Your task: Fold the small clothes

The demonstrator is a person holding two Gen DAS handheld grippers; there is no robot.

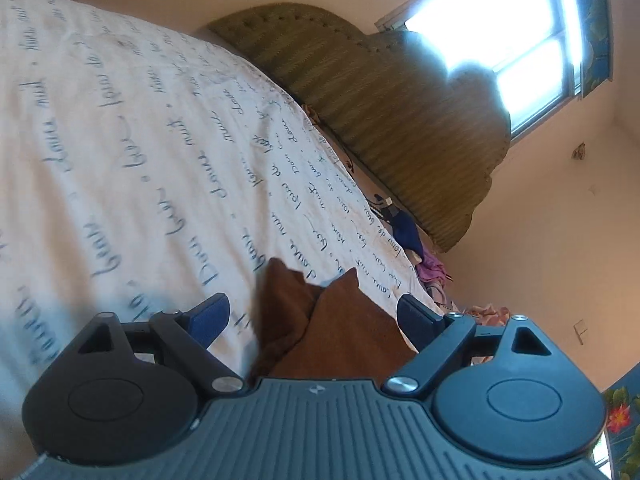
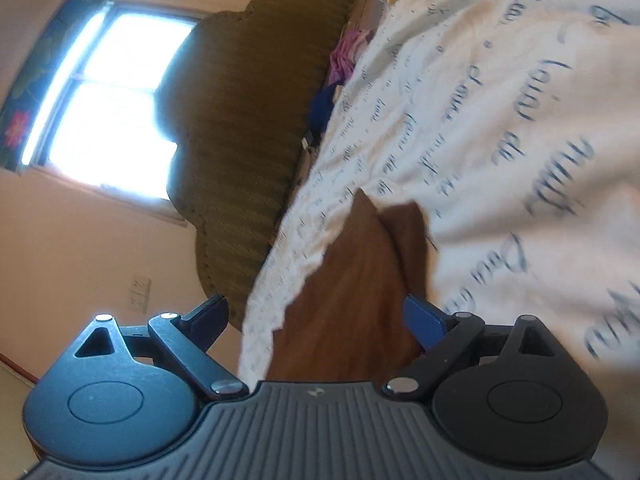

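- Evidently both tools stand wide, nothing pinched.
- Left gripper (image 1: 313, 314): jaws spread, brown cloth (image 1: 320, 332) lying in the gap between them, pads clear of it on both sides.
- Right gripper (image 2: 320, 316): the same, with brown cloth (image 2: 360, 288) running up the middle of the gap.
- Cloth lies on the white script-printed bedspread (image 1: 120, 140), directly ahead of and under each tool; a raised peak points away toward the green headboard (image 1: 380, 112).
- Long axis seems to run along the line each tool points.
- Neither hand looks nearer; judged equal.
- Next grasp likely needs fingers lowered onto an edge, not the bunched middle.
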